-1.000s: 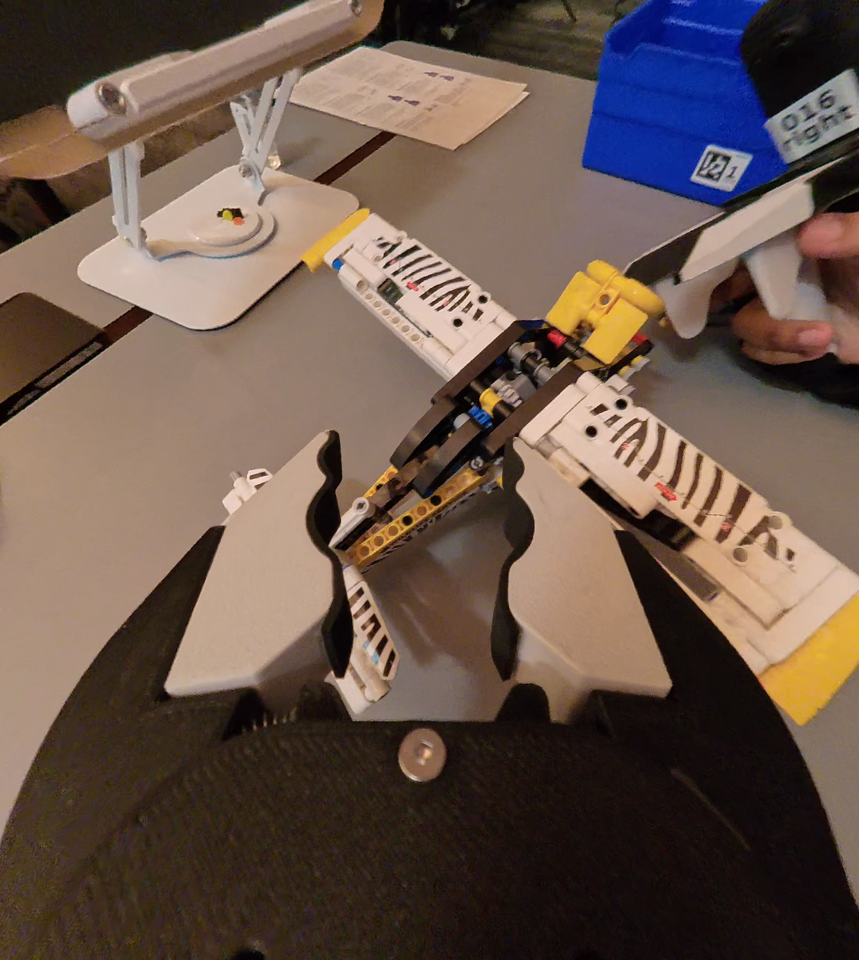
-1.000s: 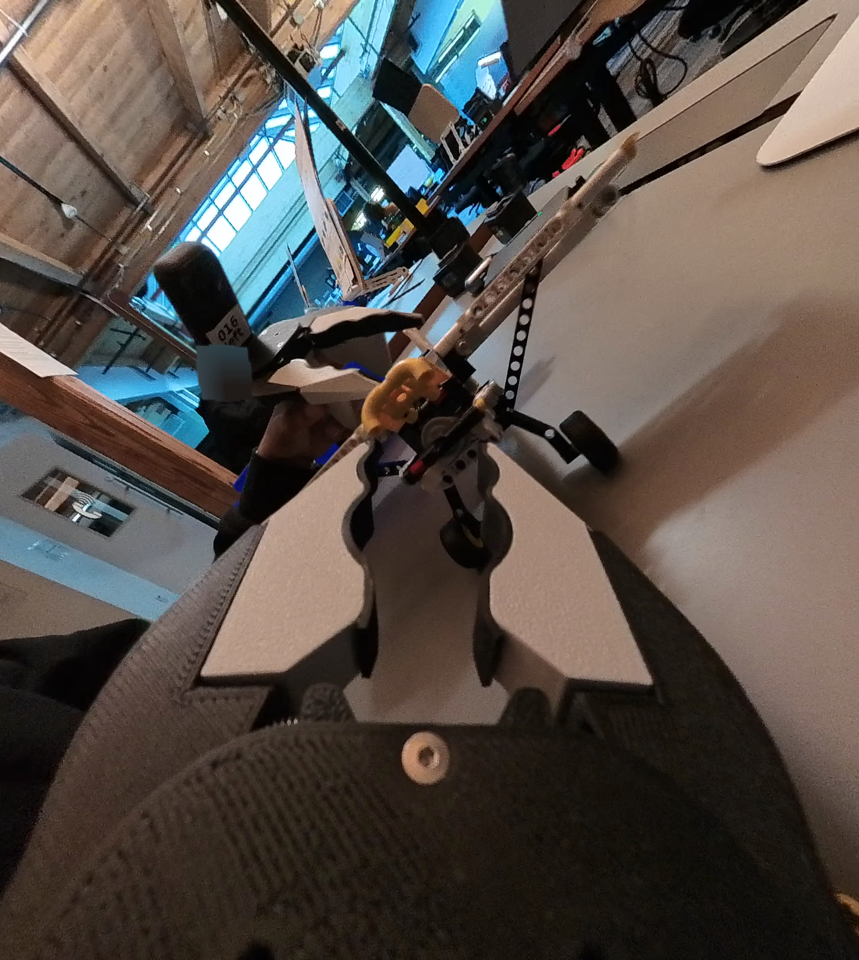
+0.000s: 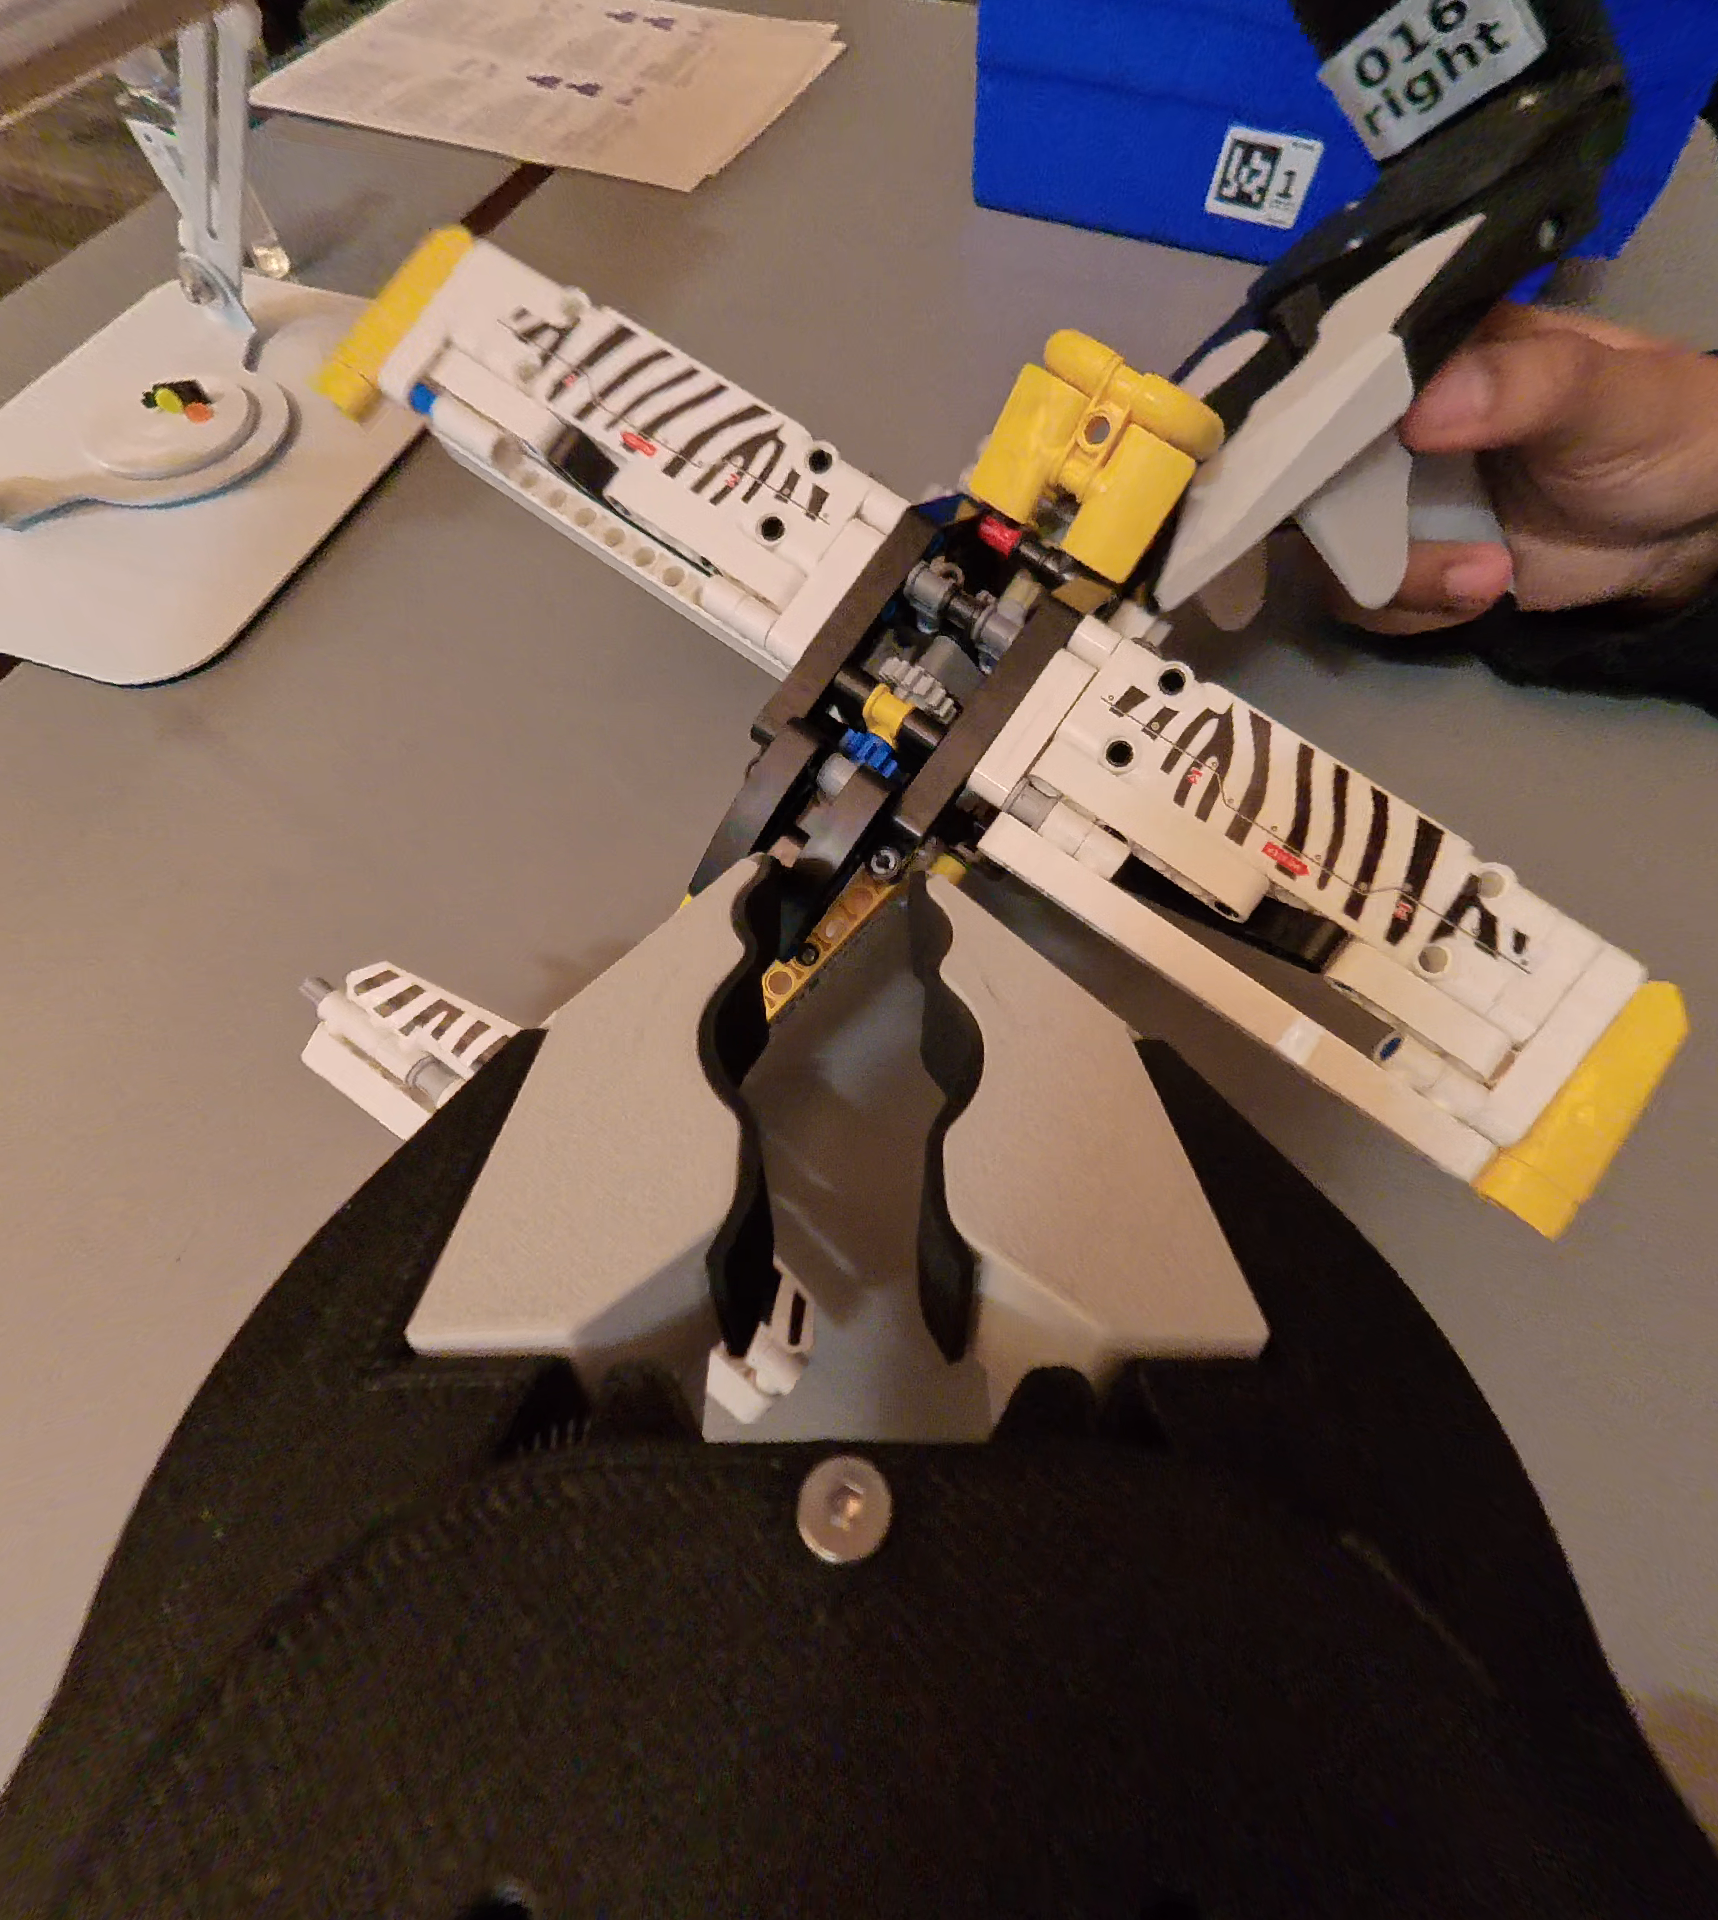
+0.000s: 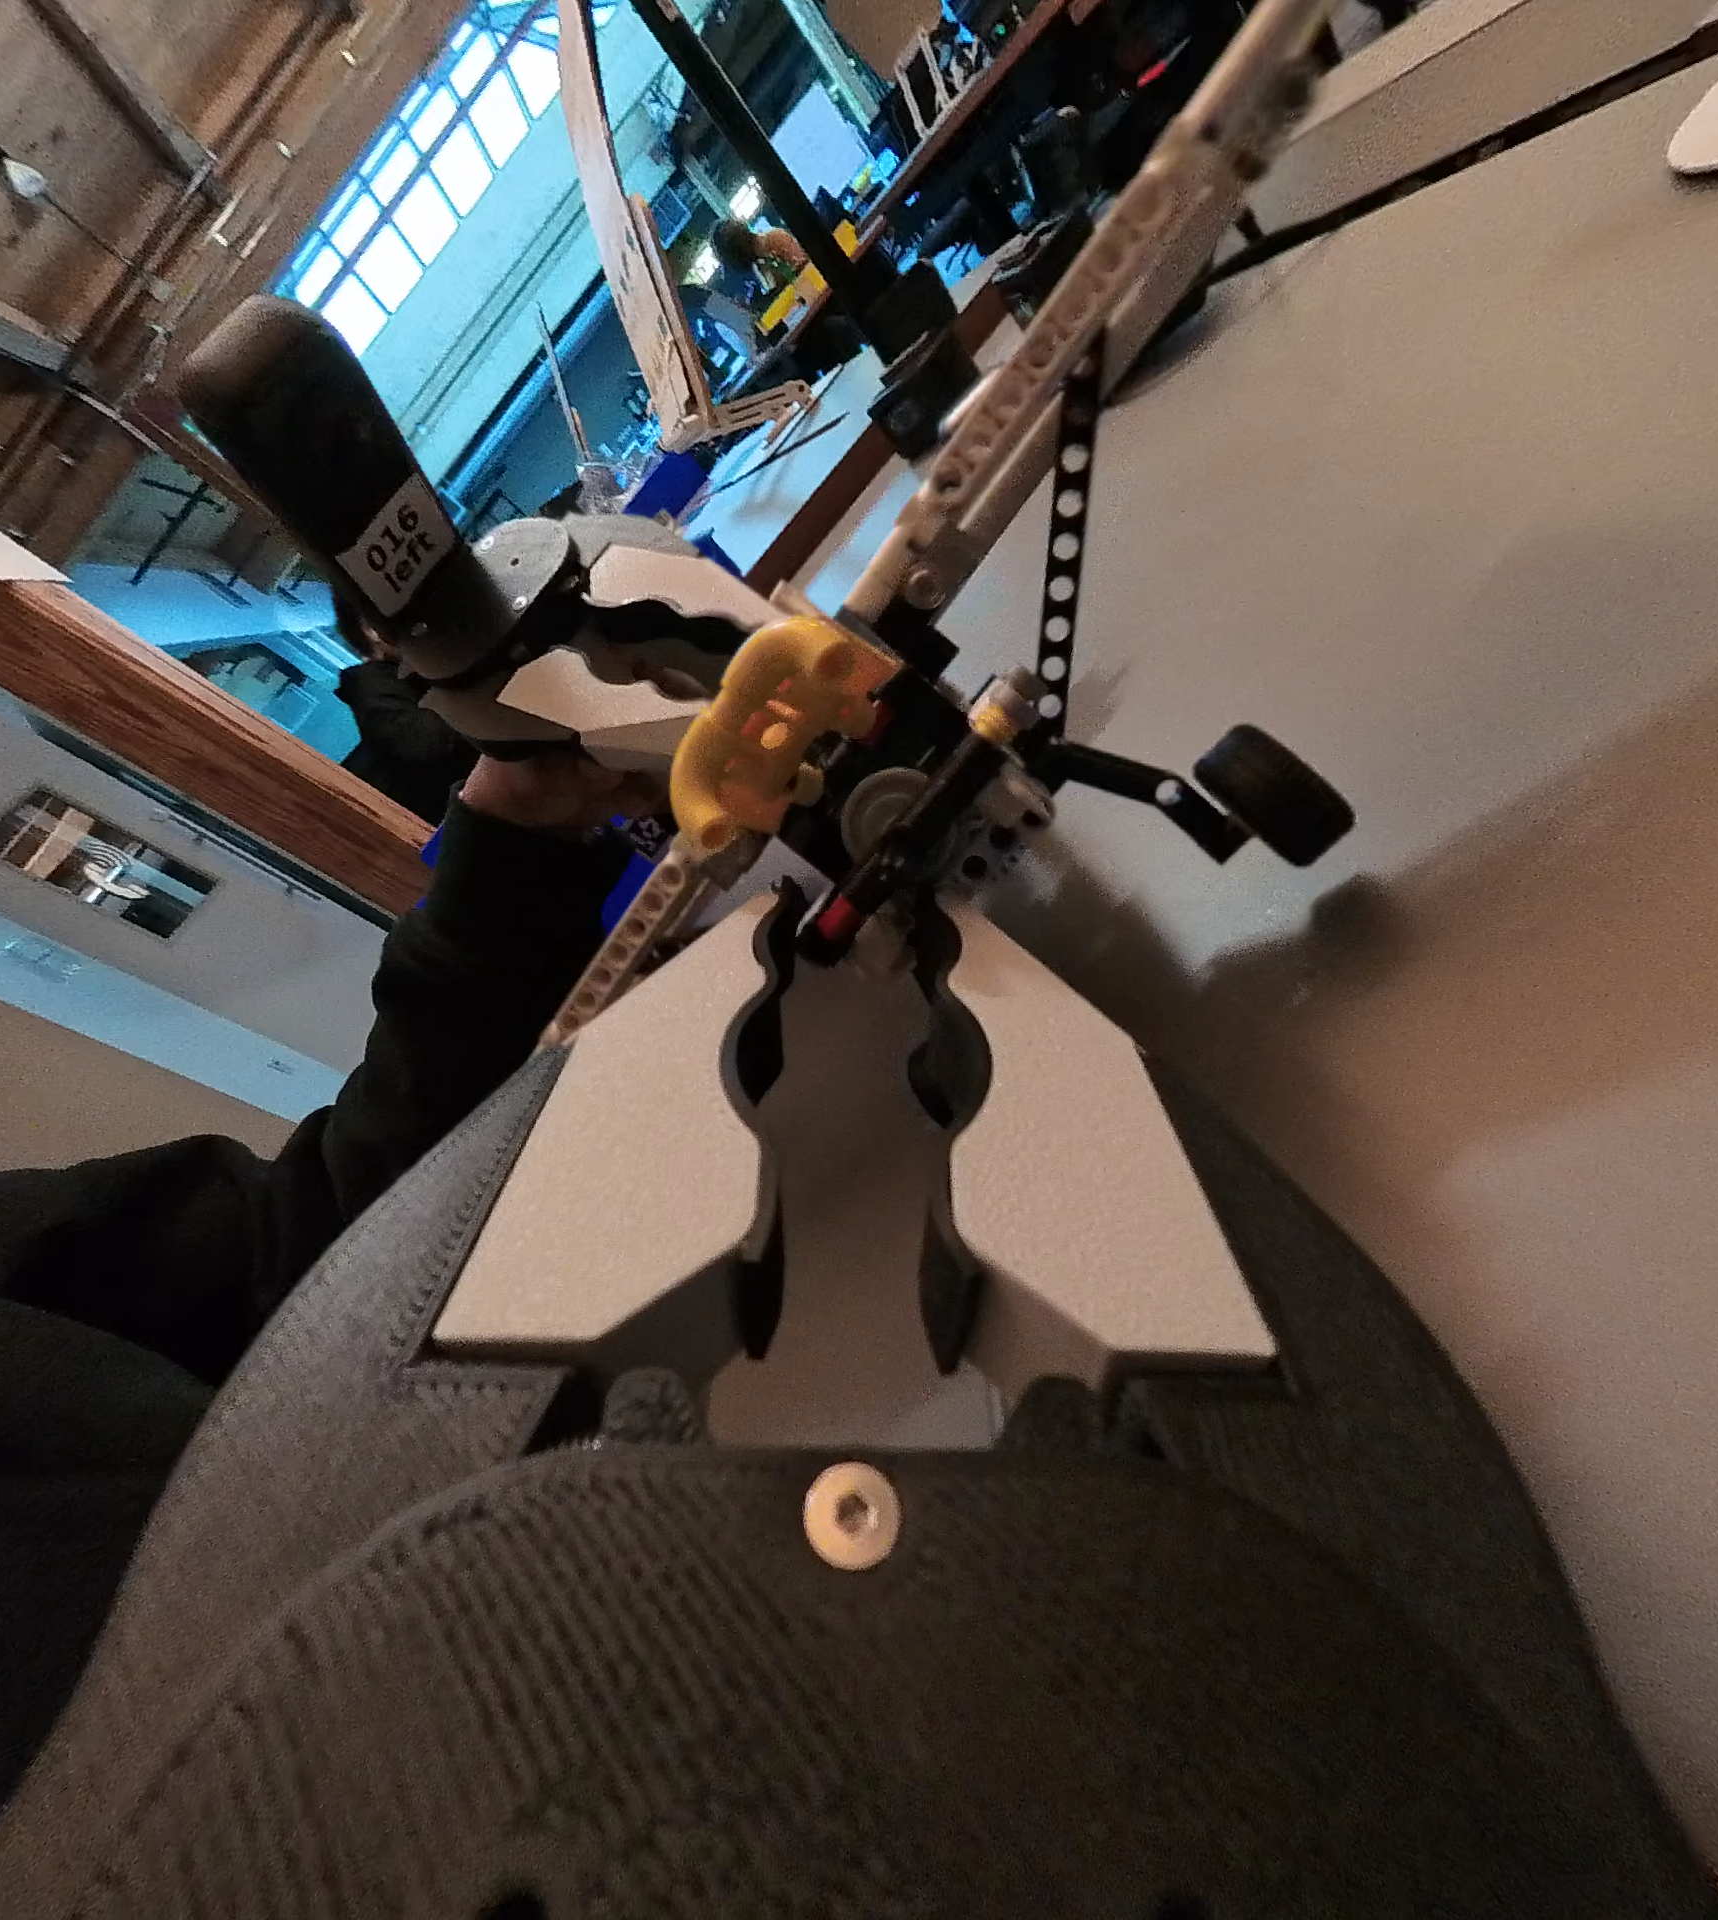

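On the grey table (image 3: 211, 831) the toy plane (image 3: 938, 665) lies with its striped wings running far-left to near-right and its yellow nose (image 3: 1094, 457) pointing away. Both claws have narrowed since a second ago — the left claw (image 3: 829, 894) now clamps the tail boom just behind the wings. The right claw (image 4: 860, 940) grips the nose end — its pads on black and red parts.

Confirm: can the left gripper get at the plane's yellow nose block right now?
Probably not: the toy plane's black frame lies between, and the right gripper already crowds the nose block.
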